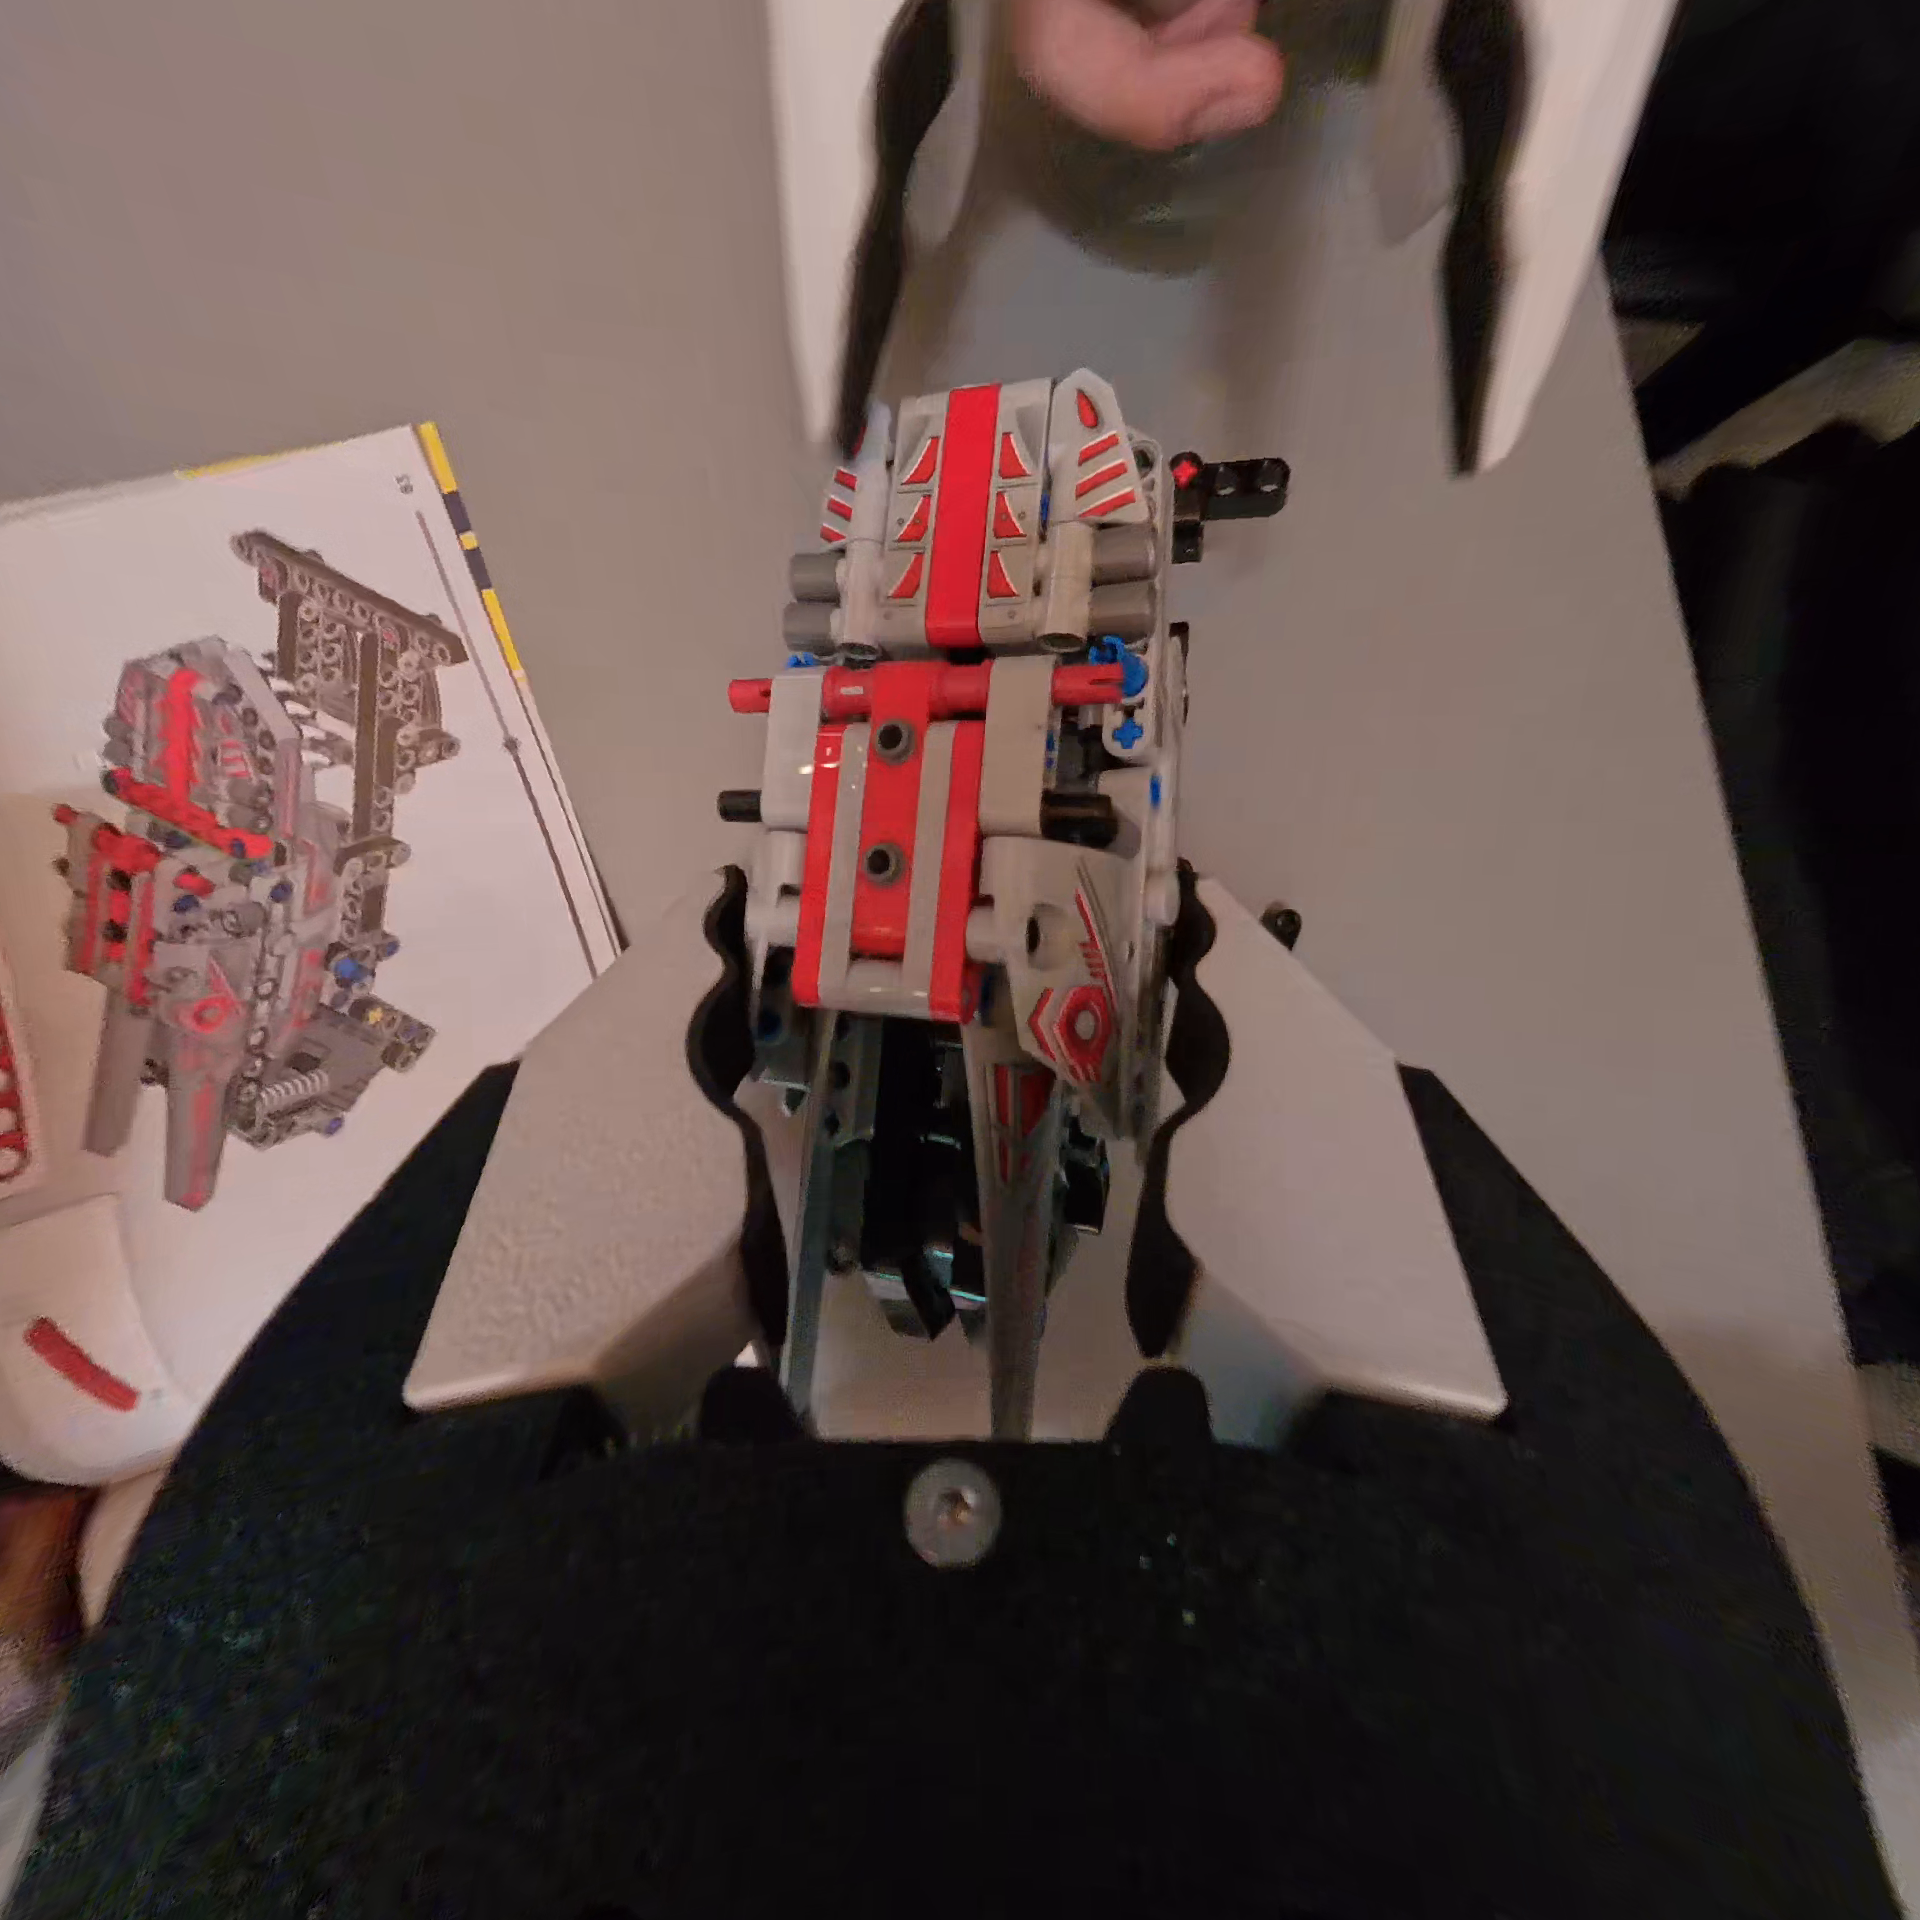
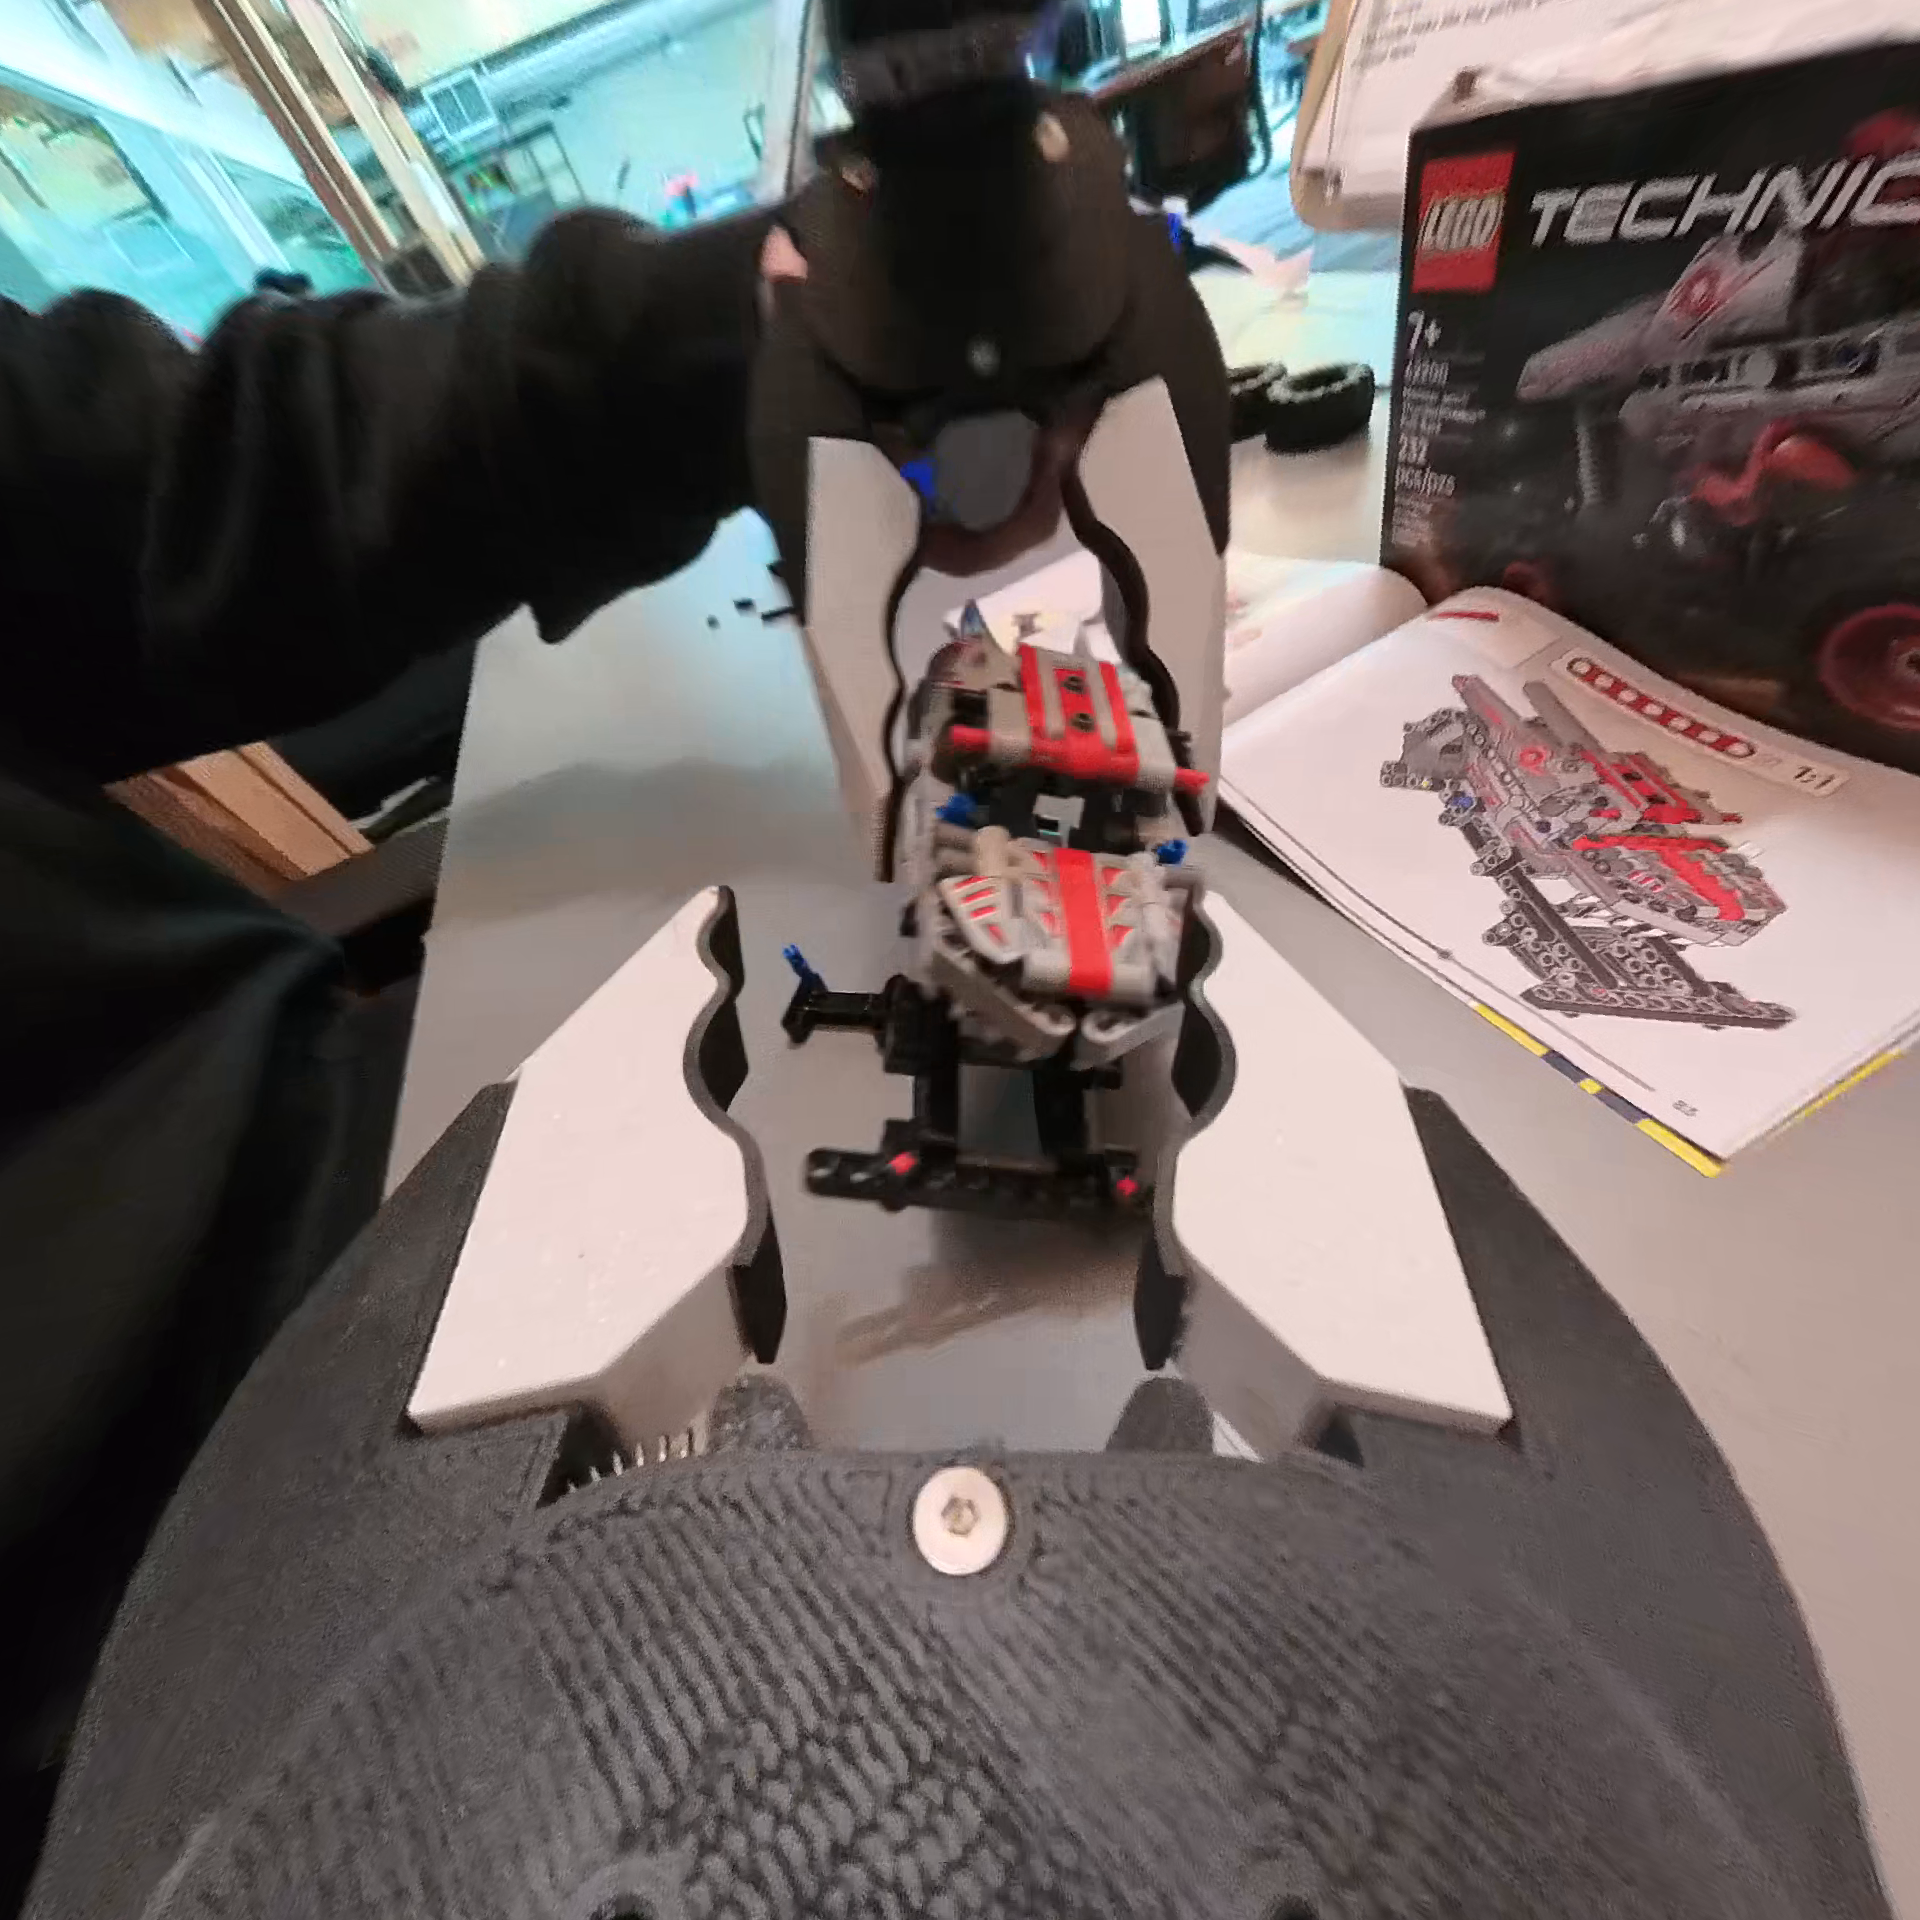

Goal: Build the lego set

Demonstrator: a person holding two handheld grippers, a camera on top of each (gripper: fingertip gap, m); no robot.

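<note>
While the left gripper [image 1: 961, 1060] clamps the model [image 1: 966, 790], the right gripper [image 2: 961, 1029], fingers wide, should close squarely on its near end without twisting

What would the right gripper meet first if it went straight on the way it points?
Probably the lego model, whose grey-and-red body already lies between the right gripper fingertips, close to one pad; beyond it stands the left gripper, shut on the model's far end. Depth is uncertain.

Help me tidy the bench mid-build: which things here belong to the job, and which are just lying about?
In use:
lego model, clamped by the left gripper
right gripper, open beside the model
instruction booklet, open

Lying about:
set box
black tyres
loose red piece
</note>
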